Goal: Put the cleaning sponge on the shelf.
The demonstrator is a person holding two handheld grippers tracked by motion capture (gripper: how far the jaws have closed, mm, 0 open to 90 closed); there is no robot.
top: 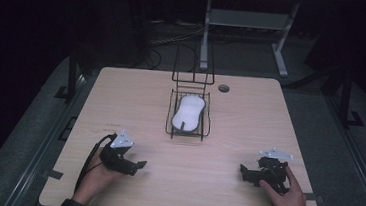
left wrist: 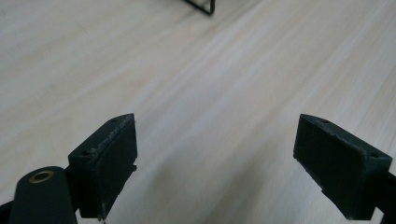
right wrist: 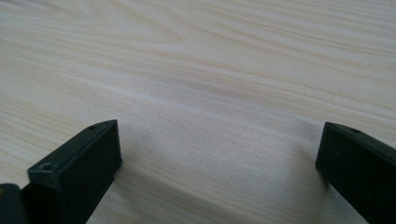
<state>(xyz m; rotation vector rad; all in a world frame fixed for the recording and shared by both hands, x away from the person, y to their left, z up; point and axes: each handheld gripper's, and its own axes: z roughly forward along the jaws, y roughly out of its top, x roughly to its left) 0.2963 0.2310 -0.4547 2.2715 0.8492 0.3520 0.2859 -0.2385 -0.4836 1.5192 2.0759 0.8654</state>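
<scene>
A black wire basket (top: 171, 116) stands at the middle of the light wooden table (top: 121, 92), and a white oblong sponge-like object (top: 188, 112) lies inside it. My left gripper (top: 138, 166) rests low on the table near the front left, held in a hand, open with nothing between its jaws. In the left gripper view its gripper (left wrist: 215, 158) is spread wide over bare wood, and a corner of the basket (left wrist: 201, 6) shows at the top. My right gripper (top: 243, 172) sits at the front right, also open; in the right gripper view it (right wrist: 219, 158) frames bare wood.
A round cable hole (top: 223, 88) is set in the table's far edge behind the basket. A black wire frame (top: 193, 69) rises behind the basket. A grey metal stand (top: 248, 23) is on the dark floor beyond the table.
</scene>
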